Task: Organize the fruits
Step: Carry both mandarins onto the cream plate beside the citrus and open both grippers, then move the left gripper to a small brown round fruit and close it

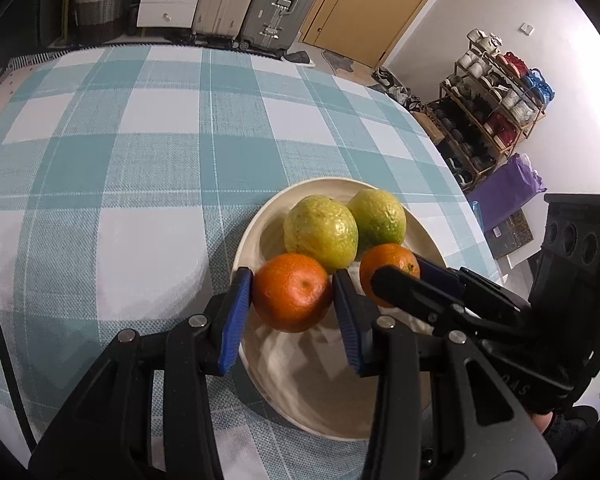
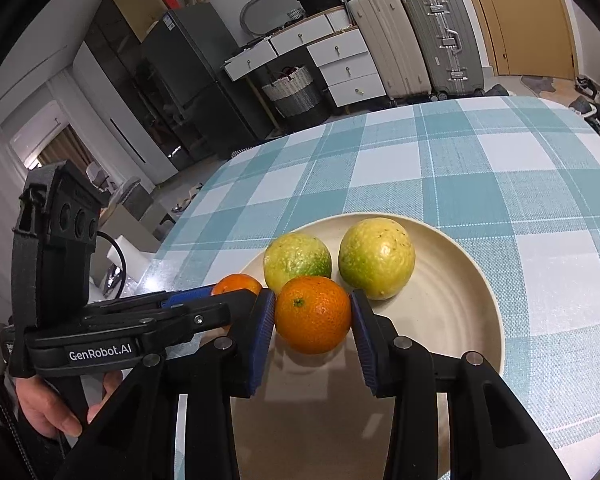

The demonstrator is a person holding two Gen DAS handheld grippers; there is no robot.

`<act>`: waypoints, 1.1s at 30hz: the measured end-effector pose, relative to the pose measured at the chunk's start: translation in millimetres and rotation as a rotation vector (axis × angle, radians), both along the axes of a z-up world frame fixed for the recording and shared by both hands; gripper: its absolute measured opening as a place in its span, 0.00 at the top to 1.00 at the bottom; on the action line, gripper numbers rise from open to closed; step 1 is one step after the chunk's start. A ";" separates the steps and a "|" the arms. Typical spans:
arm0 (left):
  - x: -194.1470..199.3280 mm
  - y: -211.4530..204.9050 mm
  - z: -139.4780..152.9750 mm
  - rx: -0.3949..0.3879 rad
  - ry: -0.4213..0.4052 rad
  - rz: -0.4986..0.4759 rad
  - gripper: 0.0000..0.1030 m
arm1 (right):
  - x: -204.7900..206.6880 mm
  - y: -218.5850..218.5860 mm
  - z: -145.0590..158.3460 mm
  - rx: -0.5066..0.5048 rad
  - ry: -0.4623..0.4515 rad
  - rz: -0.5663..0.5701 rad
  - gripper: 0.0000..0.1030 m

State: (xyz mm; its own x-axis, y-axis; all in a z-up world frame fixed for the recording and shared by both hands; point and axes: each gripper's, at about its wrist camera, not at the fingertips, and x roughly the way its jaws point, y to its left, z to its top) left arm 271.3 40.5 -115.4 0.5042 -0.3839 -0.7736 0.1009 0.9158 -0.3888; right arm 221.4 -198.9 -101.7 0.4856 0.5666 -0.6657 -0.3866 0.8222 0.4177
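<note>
Each gripper holds its own orange over the near part of the plate [image 1: 256,228], at the bench's near edge. The left gripper [image 1: 292,300] clamps the left orange [image 1: 292,298]; the right gripper [image 2: 313,314] clamps the right orange [image 2: 313,314]. Two green-yellow citrus fruits [image 2: 376,258] sit just beyond.

"GenRobot.AI" on left gripper [image 2: 236,300]

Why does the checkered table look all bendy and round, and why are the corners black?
Left wrist view: the fisheye lens bows the tablecloth stripes and blacks out the corners; dark jaw shadows fall across the plate. Right wrist view: same bending, the suitcases lean, and soft shadows sit under the orange. Both views look sharp, with no strong glare.
</note>
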 end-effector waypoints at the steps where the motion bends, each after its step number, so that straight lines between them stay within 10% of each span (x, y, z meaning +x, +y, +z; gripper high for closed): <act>1: 0.0 0.1 1.2 -0.007 -0.006 0.000 0.64 | -0.7 1.3 0.3 -0.005 -0.003 0.005 0.62; 23: -69.6 2.3 45.9 0.109 -0.077 0.087 0.47 | -64.7 -49.8 44.6 0.035 -0.158 -0.078 0.37; 33: -112.9 -8.9 67.3 0.157 -0.144 0.120 0.20 | -104.7 -55.4 56.7 0.010 -0.189 -0.072 0.31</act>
State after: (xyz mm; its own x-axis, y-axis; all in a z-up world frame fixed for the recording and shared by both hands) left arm 158.4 31.6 -48.1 0.6485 -0.1954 -0.7358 0.0322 0.9727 -0.2299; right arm 116.7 -254.3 -44.9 0.6408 0.5318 -0.5536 -0.3989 0.8468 0.3518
